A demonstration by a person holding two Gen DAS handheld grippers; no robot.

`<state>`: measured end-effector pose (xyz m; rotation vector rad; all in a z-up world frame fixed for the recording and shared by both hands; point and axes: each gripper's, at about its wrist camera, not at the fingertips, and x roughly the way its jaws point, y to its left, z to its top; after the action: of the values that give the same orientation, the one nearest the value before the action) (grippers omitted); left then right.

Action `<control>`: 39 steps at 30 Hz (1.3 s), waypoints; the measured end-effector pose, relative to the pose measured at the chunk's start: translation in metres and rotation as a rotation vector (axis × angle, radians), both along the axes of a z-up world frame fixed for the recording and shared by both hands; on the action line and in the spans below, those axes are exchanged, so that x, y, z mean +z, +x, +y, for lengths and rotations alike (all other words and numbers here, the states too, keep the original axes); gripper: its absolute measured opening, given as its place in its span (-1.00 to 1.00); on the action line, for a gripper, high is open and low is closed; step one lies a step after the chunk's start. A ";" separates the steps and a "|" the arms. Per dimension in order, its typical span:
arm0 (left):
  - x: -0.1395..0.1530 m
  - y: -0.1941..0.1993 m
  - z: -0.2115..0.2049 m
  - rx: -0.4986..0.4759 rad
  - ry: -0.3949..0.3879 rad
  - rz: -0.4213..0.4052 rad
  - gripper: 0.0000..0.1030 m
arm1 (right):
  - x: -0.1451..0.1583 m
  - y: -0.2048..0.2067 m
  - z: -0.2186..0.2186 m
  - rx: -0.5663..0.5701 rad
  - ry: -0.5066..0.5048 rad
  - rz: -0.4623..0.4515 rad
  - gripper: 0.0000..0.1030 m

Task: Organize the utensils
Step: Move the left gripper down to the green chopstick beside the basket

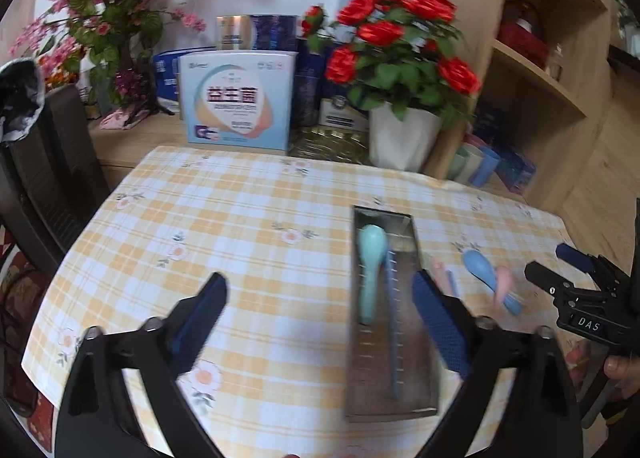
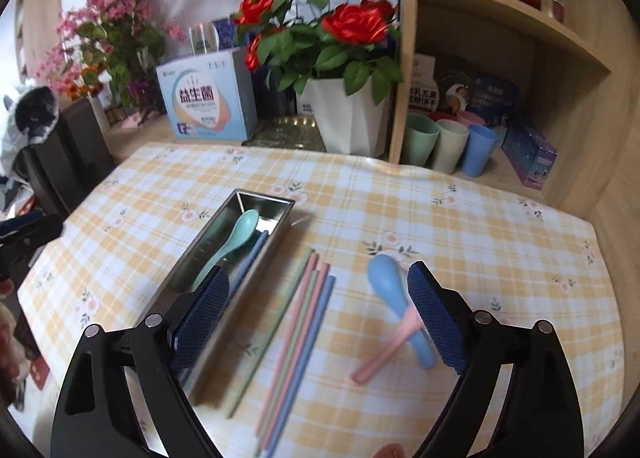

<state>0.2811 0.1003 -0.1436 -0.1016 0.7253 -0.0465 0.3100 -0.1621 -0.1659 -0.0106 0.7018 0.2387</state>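
Observation:
A steel tray (image 1: 368, 378) lies lengthwise on the checked tablecloth. Inside it are a teal spoon (image 1: 370, 270) and a blue chopstick (image 1: 394, 318). My left gripper (image 1: 320, 282) hovers open above the tray's left side, with nothing between its fingers. In the right wrist view the tray (image 2: 216, 226) holds the same teal spoon (image 2: 236, 236). To its right lie several loose chopsticks (image 2: 296, 322), pink, green and blue. Further right, a blue spoon (image 2: 390, 282) lies crossed over a pink spoon (image 2: 384, 350). My right gripper (image 2: 320, 274) is open and empty above the chopsticks, and the right gripper (image 1: 546, 260) shows at the edge of the left wrist view.
A white pot of red roses (image 2: 348, 114) and a blue-and-white box (image 2: 204, 102) stand behind the table. Green, beige and blue cups (image 2: 448, 146) sit on the wooden shelf at right. A dark chair (image 1: 52, 162) stands at the table's left edge.

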 end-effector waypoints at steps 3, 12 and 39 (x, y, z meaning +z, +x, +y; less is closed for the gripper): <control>-0.003 0.000 -0.030 -0.054 0.027 0.012 0.47 | -0.004 -0.010 -0.022 -0.002 0.047 -0.039 0.70; -0.041 0.009 -0.110 -0.255 0.049 0.124 -0.65 | -0.059 -0.020 -0.075 -0.039 0.132 0.023 0.70; -0.130 0.089 -0.189 -0.271 0.253 0.421 -0.84 | -0.122 -0.003 -0.136 -0.145 0.253 0.096 0.60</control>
<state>0.3698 -0.0885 -0.2737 0.2370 1.1558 -0.1955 0.3069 -0.2985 -0.2876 0.2937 0.7602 0.1884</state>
